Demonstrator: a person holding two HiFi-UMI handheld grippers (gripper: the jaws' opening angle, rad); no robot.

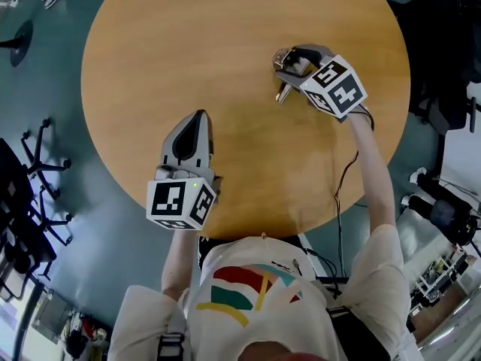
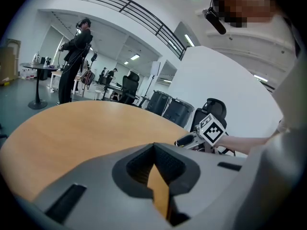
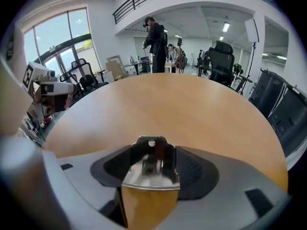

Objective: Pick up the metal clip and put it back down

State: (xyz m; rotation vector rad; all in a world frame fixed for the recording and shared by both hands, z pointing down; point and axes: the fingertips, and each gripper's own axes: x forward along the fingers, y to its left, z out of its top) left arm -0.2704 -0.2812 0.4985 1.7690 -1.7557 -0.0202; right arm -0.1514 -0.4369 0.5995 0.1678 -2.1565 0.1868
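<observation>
The metal clip (image 1: pixel 282 91) is a shiny spring clip at the right middle of the round wooden table (image 1: pixel 218 28), its lower end at or just above the tabletop. My right gripper (image 1: pixel 286 66) points steeply down over it, jaws closed on its two sides. In the right gripper view the clip (image 3: pixel 151 169) fills the gap between the jaws, holed tab upward. My left gripper (image 1: pixel 198 119) hovers near the table's front edge. Its jaws meet at the tip and hold nothing. The right gripper (image 2: pixel 192 140) also shows in the left gripper view.
A black cable (image 1: pixel 344 183) runs from the right gripper over the table's front right edge. Office chairs stand on the floor at left (image 1: pixel 37 164) and right (image 1: pixel 443 66). A person (image 3: pixel 154 37) stands beyond the far side of the table.
</observation>
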